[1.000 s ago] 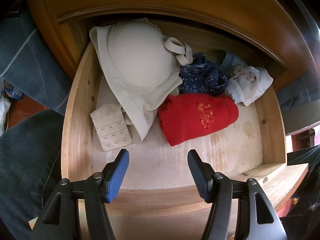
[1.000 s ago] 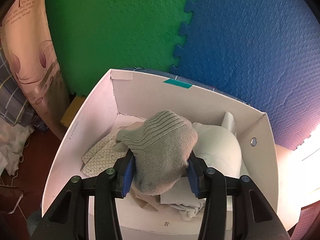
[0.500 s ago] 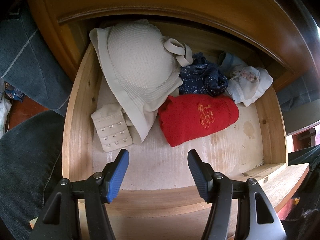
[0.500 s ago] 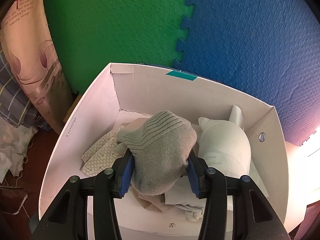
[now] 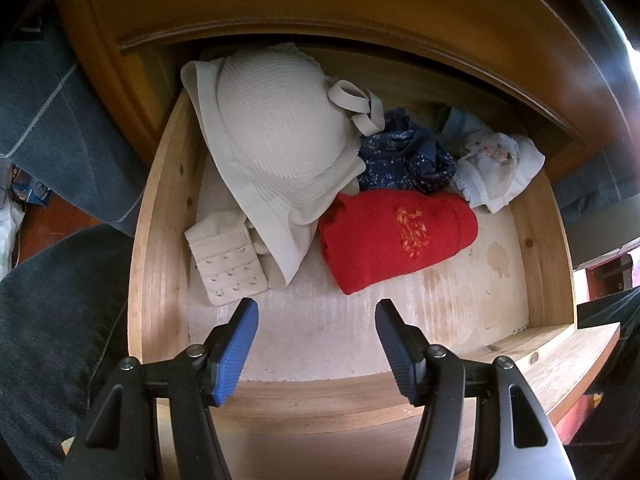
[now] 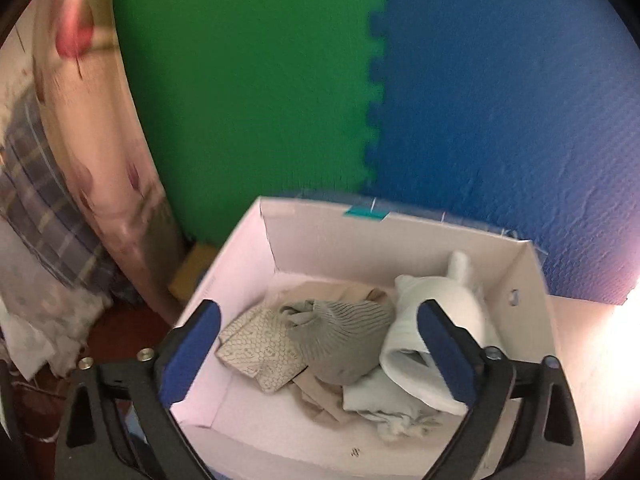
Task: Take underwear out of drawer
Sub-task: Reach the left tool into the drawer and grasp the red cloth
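Grey ribbed underwear (image 6: 344,344) lies in the white box (image 6: 400,236) under the right claw (image 6: 320,344), whose jaws have just opened wide to drop it. Left claw (image 5: 316,340) waits spread and empty, just short of the red underwear (image 5: 396,236) in the wooden drawer (image 5: 156,248).

Two handheld grippers, both with jaws apart

Left gripper (image 5: 316,320) pointed steeply downward, blue-padded fingers (image 5: 236,344) held moderately apart with nothing between them; black frames reaching in from the bottom edge, a denim-clad leg (image 5: 56,320) of the person alongside at left. Right gripper (image 6: 318,330) angled less steeply down, jaws just opened to a wide spread, blue pads (image 6: 444,356) clear of any grip, nothing pressed between them, view slightly blurred
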The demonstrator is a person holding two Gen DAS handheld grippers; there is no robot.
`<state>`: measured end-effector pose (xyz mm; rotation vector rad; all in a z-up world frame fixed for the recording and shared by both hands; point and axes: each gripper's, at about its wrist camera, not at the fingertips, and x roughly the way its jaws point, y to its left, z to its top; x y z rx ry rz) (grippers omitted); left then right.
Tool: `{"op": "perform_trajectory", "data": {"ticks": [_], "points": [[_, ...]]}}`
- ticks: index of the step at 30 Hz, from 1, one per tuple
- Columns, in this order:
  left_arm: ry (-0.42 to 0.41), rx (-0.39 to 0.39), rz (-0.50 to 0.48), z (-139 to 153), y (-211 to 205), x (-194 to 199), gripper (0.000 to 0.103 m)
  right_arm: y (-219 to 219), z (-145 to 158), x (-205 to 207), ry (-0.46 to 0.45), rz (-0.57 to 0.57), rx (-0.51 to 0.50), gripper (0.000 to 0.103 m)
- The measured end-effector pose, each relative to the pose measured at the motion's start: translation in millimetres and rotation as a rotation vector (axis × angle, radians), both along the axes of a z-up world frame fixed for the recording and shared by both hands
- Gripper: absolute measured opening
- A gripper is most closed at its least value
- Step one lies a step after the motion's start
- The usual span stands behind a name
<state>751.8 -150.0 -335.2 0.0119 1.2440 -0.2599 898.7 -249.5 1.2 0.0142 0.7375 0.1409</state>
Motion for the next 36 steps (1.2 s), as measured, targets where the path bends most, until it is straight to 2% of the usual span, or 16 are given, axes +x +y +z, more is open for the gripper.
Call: {"op": "perform_trajectory", "data": {"ticks": [4,8,10,13,15,19,23,25,27,31,36], "points": [[-0.016,-0.014,0.01,2,3,1,0.062,-38,12,-40,-0.074,-0.013,0.061,0.102],[0.017,-0.022,0.012,2,-2,6,0.062,-77,4,-75,-0.098,-0.05,0.105,0.103],[0.034,-0.025,-0.022,6,-10,5,0.062,-92,-2,-90,-0.098,-0.075,0.095,0.103],[0.021,0.056,-0.094,14,-30,5,0.062,-115,-12,-112,-0.13,-0.101,0.084,0.103],[0.05,0.122,-0.163,12,-45,10,0.062,-130,-20,-122,-0.144,-0.12,0.08,0.103],[0.087,0.168,-0.199,6,-60,20,0.062,-158,-35,-128,-0.169,-0.167,0.068,0.103],[0.173,0.187,-0.167,-3,-75,39,0.062,-183,-42,-140,-0.235,-0.211,0.078,0.103],[0.229,0.174,-0.161,-9,-84,45,0.062,-195,-45,-148,-0.276,-0.231,0.081,0.103],[0.297,0.142,-0.112,-18,-88,54,0.062,-205,-49,-152,-0.293,-0.244,0.094,0.103],[0.393,0.088,0.013,-31,-89,74,0.062,-220,-59,-151,-0.256,-0.239,0.165,0.103],[0.483,0.095,0.09,-53,-86,95,0.062,-224,-69,-149,-0.211,-0.235,0.194,0.103]]}}
